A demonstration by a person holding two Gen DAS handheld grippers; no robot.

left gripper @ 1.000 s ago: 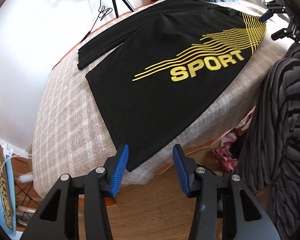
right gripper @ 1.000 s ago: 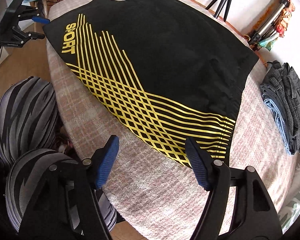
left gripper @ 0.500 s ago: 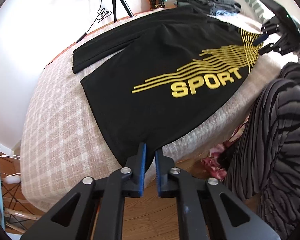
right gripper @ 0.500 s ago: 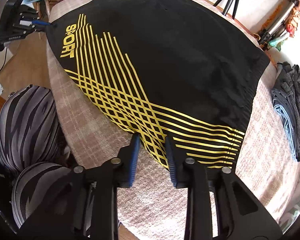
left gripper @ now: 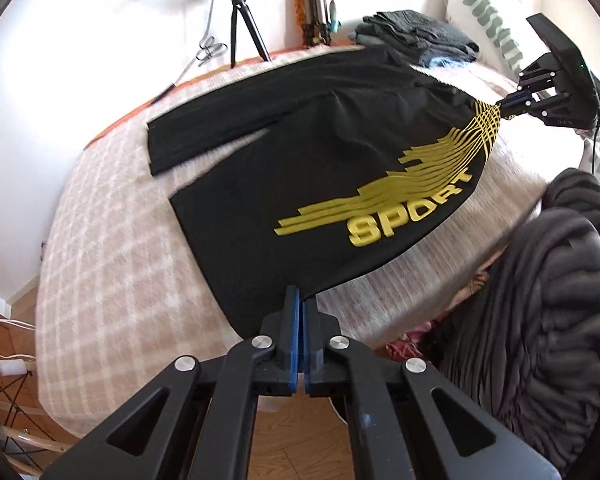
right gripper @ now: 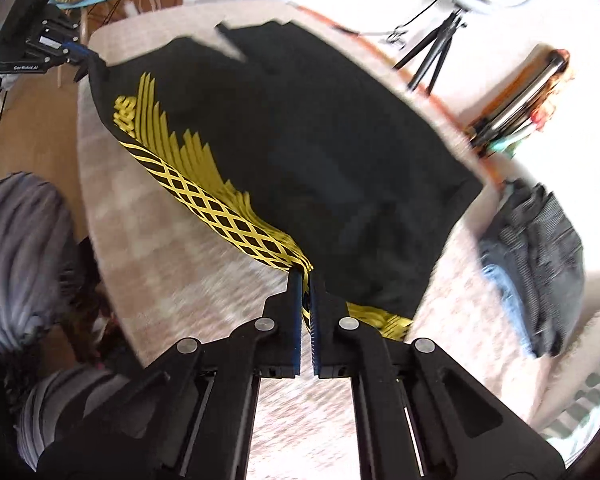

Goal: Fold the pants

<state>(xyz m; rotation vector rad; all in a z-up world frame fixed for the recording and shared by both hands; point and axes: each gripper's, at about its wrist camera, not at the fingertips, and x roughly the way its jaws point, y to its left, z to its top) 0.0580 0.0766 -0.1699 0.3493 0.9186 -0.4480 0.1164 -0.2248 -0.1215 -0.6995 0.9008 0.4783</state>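
Observation:
Black pants [left gripper: 320, 152] with yellow stripes and the word SPORT lie on a checked pink-and-white bed cover [left gripper: 112, 272]. My left gripper [left gripper: 302, 304] is shut on the hem corner of the near leg and holds it lifted. My right gripper [right gripper: 306, 280] is shut on the waist corner at the yellow lattice print [right gripper: 228, 216], also lifted. The near edge of the pants hangs taut between the two grippers. The far leg [left gripper: 220, 128] still lies flat. Each gripper shows in the other's view: the right one [left gripper: 500, 106], the left one [right gripper: 82, 54].
A pile of folded dark clothes [right gripper: 540, 256] sits on the bed beyond the waistband. A tripod with a ring light [left gripper: 240, 20] stands by the white wall. The person's striped grey legs [left gripper: 560, 320] are at the bed's near edge. Wooden floor [left gripper: 288, 432] lies below.
Both grippers went from open to shut on the pants' near edge, then lifted it. The near leg now rises off the cover and folds toward the far leg.

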